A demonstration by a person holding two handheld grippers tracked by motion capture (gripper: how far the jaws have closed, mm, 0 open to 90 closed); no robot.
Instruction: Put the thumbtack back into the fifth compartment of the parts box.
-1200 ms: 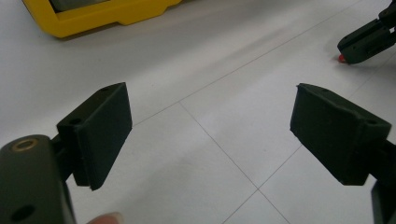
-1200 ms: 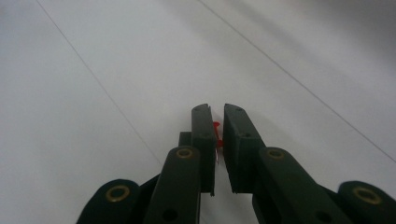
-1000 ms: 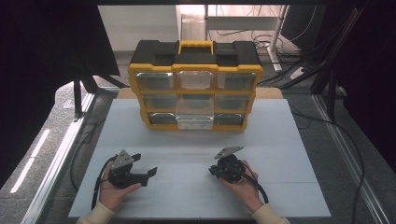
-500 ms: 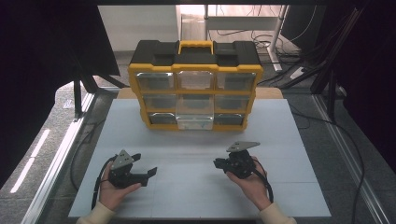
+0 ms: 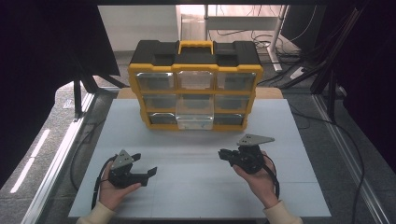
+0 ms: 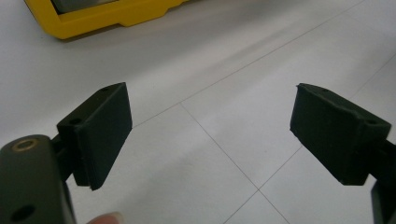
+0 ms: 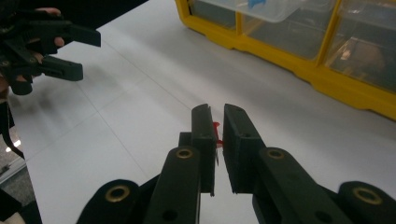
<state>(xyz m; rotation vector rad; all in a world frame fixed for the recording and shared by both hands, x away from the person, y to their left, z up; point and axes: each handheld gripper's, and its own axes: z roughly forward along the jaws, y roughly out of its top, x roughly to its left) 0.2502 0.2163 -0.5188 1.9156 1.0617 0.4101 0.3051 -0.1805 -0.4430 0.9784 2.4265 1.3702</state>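
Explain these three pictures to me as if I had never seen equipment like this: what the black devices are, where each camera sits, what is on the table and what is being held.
There is no robot arm here. A person holds a pair of black hand-held tongs in each hand. The high view looks down from above the person's side of the white table: the left tongs at the left, the right tongs at the right. The other two pictures come from small cameras riding on the tongs, looking along their jaws.

On the table stands a yellow and black plastic organiser box with clear drawers. One clear middle drawer in the bottom row sticks out from the front.

The left tongs are wide open and empty. The right tongs are shut on a small red piece; it is too hidden to name.
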